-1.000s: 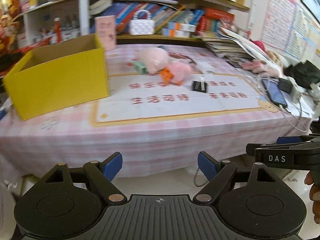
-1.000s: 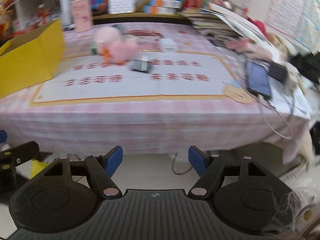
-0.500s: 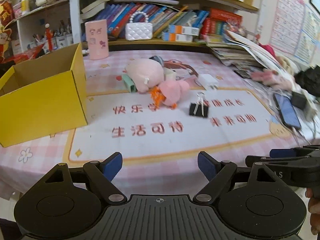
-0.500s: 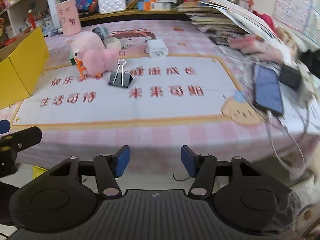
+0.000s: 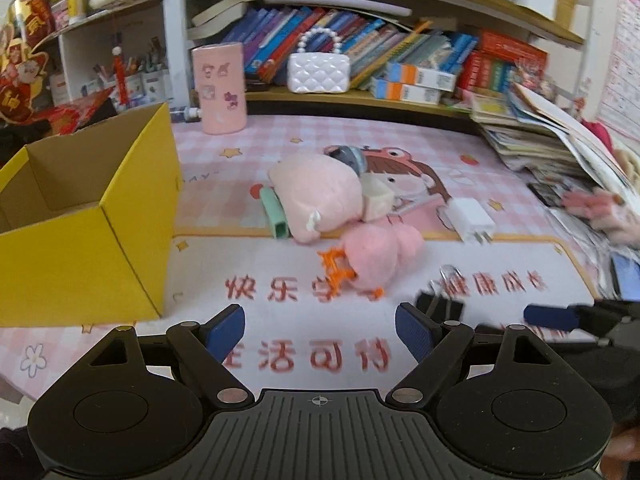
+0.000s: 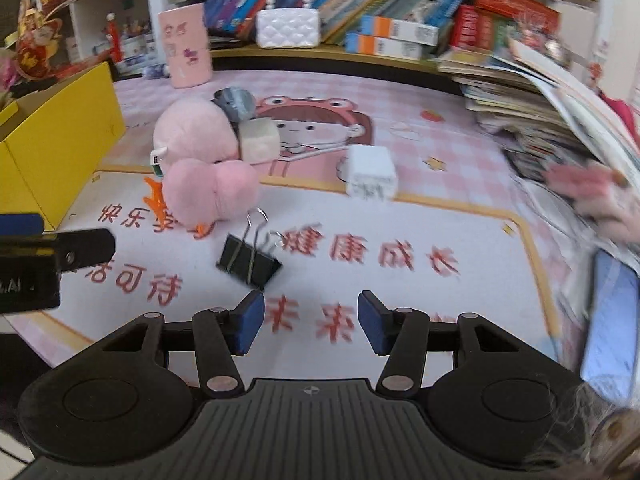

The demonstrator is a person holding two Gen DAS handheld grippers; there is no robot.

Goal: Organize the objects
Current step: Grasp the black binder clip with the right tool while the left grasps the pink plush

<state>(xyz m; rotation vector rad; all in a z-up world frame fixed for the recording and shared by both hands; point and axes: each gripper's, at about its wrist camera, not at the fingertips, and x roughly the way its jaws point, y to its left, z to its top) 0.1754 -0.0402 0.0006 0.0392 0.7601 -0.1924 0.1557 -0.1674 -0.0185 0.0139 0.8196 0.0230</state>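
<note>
A pile of small things lies mid-table: a large pink plush [image 5: 320,196] [image 6: 196,134], a smaller pink plush with orange feet [image 5: 380,256] [image 6: 210,192], a green block [image 5: 274,212], a cream cube [image 6: 258,140], a grey object [image 6: 234,102] and a white charger [image 5: 468,216] [image 6: 370,174]. A black binder clip [image 6: 248,260] [image 5: 440,304] lies just beyond my right gripper [image 6: 311,320], slightly left of it. That gripper's jaws are closing with nothing between them. My left gripper [image 5: 320,328] stands open and empty over the mat, short of the small plush. An open yellow box [image 5: 80,240] [image 6: 60,140] stands at the left.
A pink cylinder [image 5: 220,88] and a white beaded purse [image 5: 318,72] stand at the back below shelves of books. Stacked magazines [image 6: 540,120] and a phone [image 6: 608,320] crowd the right edge. The printed mat [image 6: 400,232] has bare room near the front.
Both grippers have moved forward from below the table's edge to over the mat. The right gripper's jaws have narrowed; the left's have kept their width.
</note>
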